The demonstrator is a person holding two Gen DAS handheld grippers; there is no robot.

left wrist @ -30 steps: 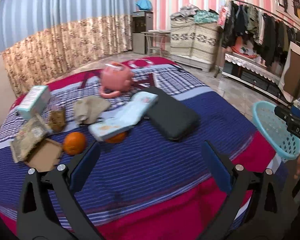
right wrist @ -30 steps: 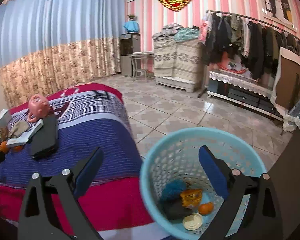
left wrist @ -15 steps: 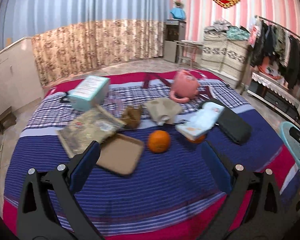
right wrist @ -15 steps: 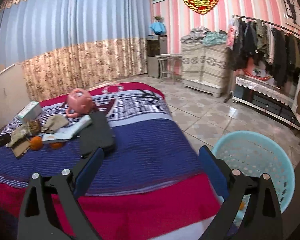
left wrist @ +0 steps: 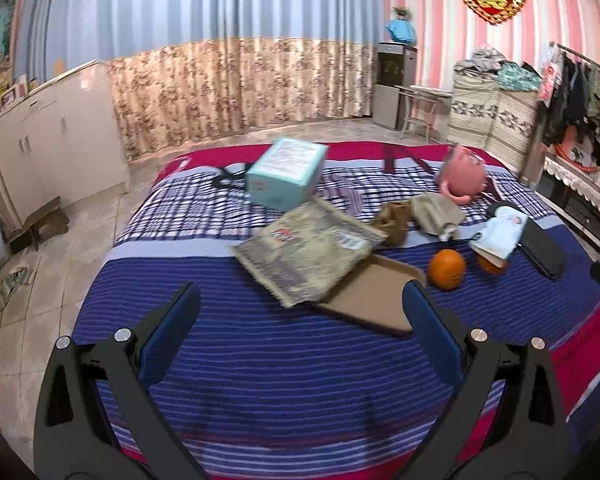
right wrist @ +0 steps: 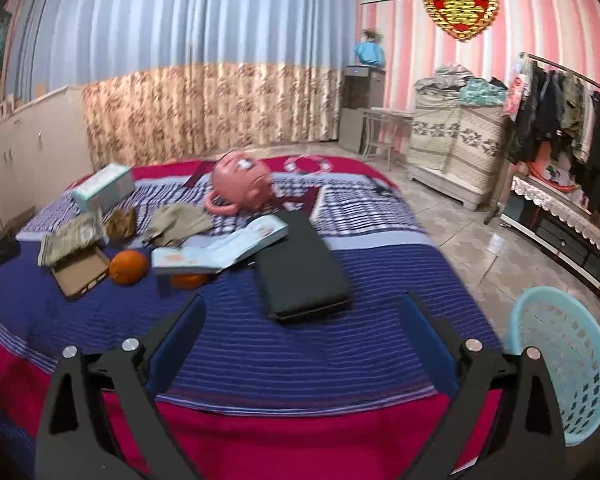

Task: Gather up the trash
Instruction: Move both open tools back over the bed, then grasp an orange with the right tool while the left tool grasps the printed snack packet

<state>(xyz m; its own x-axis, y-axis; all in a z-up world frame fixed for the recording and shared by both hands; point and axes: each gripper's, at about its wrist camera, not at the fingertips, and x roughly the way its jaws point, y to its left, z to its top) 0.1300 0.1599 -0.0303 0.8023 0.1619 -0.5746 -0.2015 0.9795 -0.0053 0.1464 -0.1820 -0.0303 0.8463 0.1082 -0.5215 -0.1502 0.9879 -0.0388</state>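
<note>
My left gripper (left wrist: 298, 312) is open and empty above the bed, just short of a crumpled foil wrapper (left wrist: 308, 250) lying on a brown cardboard tray (left wrist: 374, 294). An orange (left wrist: 447, 269) sits to the tray's right, with a brown crumpled bag (left wrist: 392, 222) behind it. My right gripper (right wrist: 302, 320) is open and empty over the bed's near edge. In the right wrist view the wrapper (right wrist: 70, 236), the tray (right wrist: 82, 270) and the orange (right wrist: 128, 266) lie at the left. The light blue trash basket (right wrist: 560, 364) stands on the floor at the right.
On the bed (left wrist: 260, 360) lie a teal box (left wrist: 286, 174), a pink toy head (left wrist: 462, 176), a beige cloth (left wrist: 436, 212), an open booklet (right wrist: 224, 250) over a second orange (right wrist: 188, 279), and a black case (right wrist: 300, 276). White cabinets stand left; clothes rack right.
Both grippers have swung left. The left view moved from the black case to the wrapper and tray. The right view left the basket, which now sits at its right edge.
</note>
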